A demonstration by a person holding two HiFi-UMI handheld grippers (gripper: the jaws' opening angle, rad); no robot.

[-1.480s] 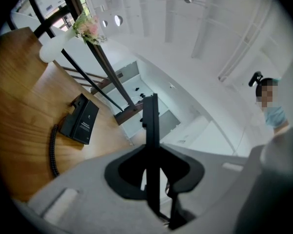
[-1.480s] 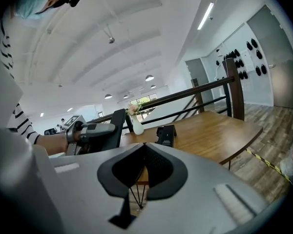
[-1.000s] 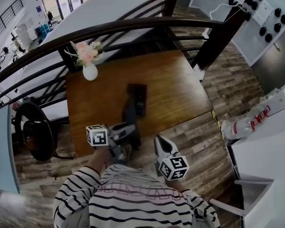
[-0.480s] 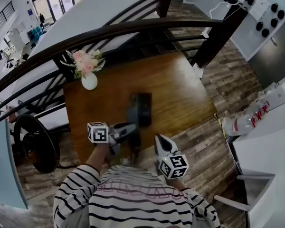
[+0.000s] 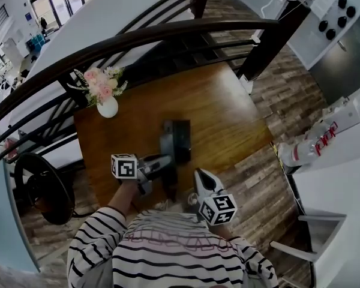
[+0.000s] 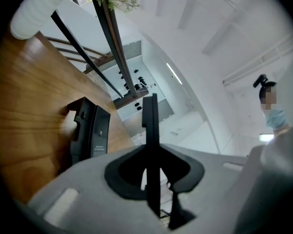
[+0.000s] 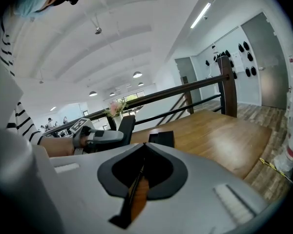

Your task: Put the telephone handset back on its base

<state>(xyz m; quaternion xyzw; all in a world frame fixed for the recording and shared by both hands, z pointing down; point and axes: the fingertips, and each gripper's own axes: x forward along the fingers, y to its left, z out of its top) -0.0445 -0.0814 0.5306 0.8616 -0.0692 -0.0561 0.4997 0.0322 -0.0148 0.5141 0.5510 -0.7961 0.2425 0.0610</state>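
Black plastic fills the space between the jaws of our left gripper (image 5: pixel 159 164). They are partly closed and press on the handset (image 6: pixel 150 126), which we see edge-on and which reaches well past the jaw tips. The jaws of our right gripper (image 7: pixel 142 147) are brought together to a thin slit. Nothing is in it; only the wood below shows through.

Going outward from the left jaws, the base (image 6: pixel 90 133) stands a little ahead and to one side of the far end of the handset, near it but apart from it. As far as we can see, its cradle is empty. From the right jaws the same base lies almost straight ahead on the wooden table (image 7: pixel 219 130), and the left gripper with its load is ahead and to the left of them. Further beyond the base, at the far corner of the table and under the dark railing (image 5: pixel 168 38), stands a white vase (image 5: pixel 107 107) with pink flowers.

We judge the task to be about half done. The handset is gripped and is brought close to the base, but it is not yet in the cradle. What is left, we think, is to carry it over the cradle, turn it along the length of the base, lower it until it sits, and then open the left jaws. The right gripper seems to have no work now; it could hold the base steady if needed.
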